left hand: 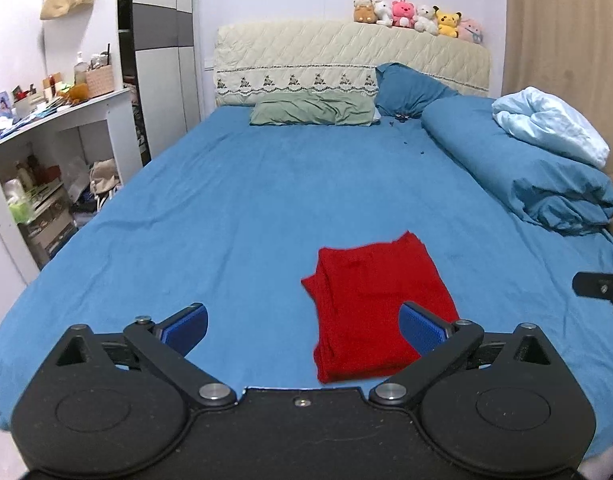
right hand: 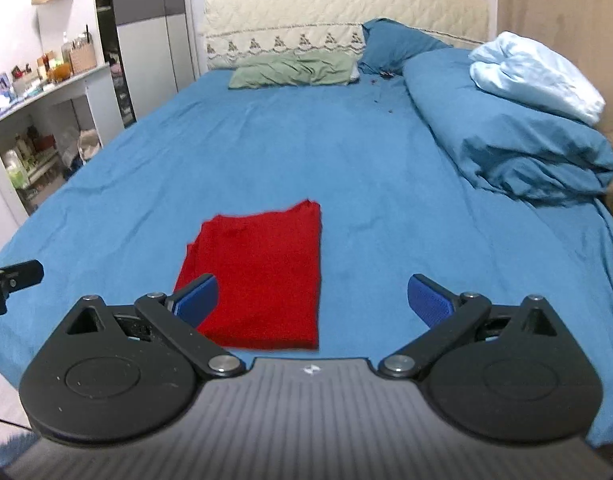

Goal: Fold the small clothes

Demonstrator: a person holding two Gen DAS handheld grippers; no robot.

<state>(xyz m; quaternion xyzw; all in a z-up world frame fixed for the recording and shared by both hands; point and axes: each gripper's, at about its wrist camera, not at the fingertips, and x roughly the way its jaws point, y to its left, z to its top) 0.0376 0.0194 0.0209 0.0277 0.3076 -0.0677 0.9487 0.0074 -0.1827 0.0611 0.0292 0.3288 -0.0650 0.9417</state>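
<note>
the red cloth [left hand: 380, 308] lies folded into a neat layered rectangle near the foot of the bed [left hand: 246, 200], so the folding looks about done, with the left gripper [left hand: 304, 330] and right gripper [right hand: 312, 300] both spread wide, empty, above its near edge.

- The folded cloth [left hand: 370, 304] is bright red.
- The bed sheet [left hand: 246, 208] is blue.
- One pillow [left hand: 314, 109] is soft green.
- The fingers [left hand: 188, 326] have blue pads on black arms.
- The headboard cover [left hand: 346, 56] is cream.
</note>
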